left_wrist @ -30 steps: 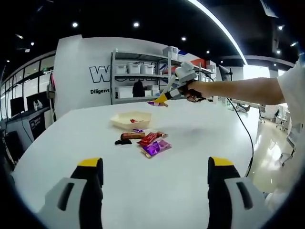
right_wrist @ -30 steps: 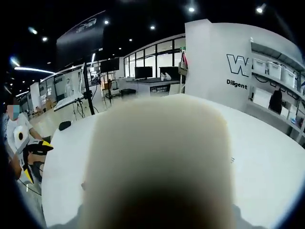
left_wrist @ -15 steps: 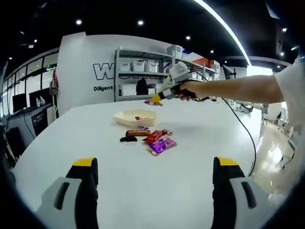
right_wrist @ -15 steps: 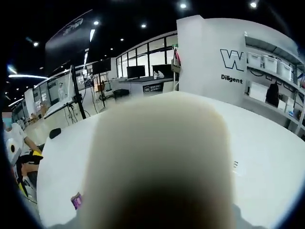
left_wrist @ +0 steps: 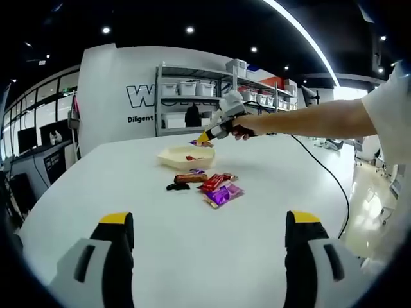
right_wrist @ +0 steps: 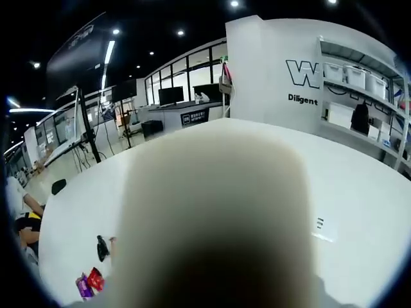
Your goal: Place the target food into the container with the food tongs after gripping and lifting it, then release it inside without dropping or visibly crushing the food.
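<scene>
In the left gripper view, a hand holds my right gripper [left_wrist: 203, 136] over the far part of the white table [left_wrist: 192, 256]. Its yellow tips are shut on a small purple packet [left_wrist: 196, 143], which hangs just above the cream tray [left_wrist: 173, 156]. A red packet [left_wrist: 191, 158] lies in the tray. My left gripper [left_wrist: 209, 221] stands open near the table's front, with nothing between its jaws. In the right gripper view a blurred cream shape [right_wrist: 215, 218] right at the lens hides that gripper's jaws.
In front of the tray lie a brown bar [left_wrist: 191, 178], a red packet [left_wrist: 215, 181], a purple packet [left_wrist: 223, 194] and a small black piece [left_wrist: 176, 187]. The right gripper view has snacks [right_wrist: 90, 282] at lower left. Shelves [left_wrist: 192, 102] stand behind the table.
My right gripper has carried the small purple packet left and slightly down, from beside the tray to just above it. The left gripper has stayed open.
</scene>
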A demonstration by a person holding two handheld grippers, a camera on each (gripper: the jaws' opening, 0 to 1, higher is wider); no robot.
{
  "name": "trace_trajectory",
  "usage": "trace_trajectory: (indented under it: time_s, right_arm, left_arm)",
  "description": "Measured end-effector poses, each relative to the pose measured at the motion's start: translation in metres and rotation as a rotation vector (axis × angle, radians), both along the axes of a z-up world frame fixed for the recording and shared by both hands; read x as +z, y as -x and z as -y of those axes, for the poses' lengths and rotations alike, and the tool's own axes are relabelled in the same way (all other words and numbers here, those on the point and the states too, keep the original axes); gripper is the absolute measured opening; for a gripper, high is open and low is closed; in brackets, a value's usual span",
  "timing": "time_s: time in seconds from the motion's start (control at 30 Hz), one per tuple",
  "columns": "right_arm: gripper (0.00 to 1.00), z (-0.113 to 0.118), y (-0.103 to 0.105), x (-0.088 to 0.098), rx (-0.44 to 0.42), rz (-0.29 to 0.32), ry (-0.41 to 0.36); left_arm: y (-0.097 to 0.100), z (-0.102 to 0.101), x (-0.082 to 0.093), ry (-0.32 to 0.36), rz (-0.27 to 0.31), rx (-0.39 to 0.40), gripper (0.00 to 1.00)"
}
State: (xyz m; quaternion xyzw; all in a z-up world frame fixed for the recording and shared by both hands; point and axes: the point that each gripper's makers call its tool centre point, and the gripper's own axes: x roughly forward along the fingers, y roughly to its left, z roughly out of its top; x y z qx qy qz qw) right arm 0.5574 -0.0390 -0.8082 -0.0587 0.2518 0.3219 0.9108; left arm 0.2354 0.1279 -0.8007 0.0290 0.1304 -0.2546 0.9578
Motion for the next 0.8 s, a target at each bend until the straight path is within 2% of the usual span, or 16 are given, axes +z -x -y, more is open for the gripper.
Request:
trace_trajectory:
  time_s: [0.23,0.5,0.6,0.8]
  right_arm:
    - [0.16,-0.003,-0.016,-0.018,-0.017,-0.022,0.004]
    - [0.16,0.001,-0.031,-0.042,-0.055,-0.031,0.052]
    - [0.17,0.002,-0.033,-0.042,-0.070,-0.039,0.023]
    - [0.19,0.007,-0.042,-0.042,-0.106,-0.018,0.019]
  left_arm:
    - [-0.005,-0.002,-0.001,0.002,-0.006,0.009,0.95]
    - [-0.009,-0.008,-0.003,0.004,-0.011,0.013,0.94]
    - [-0.011,-0.011,-0.004,0.002,-0.012,0.017,0.93]
    - [-0.013,-0.012,-0.008,0.007,-0.023,0.023,0.93]
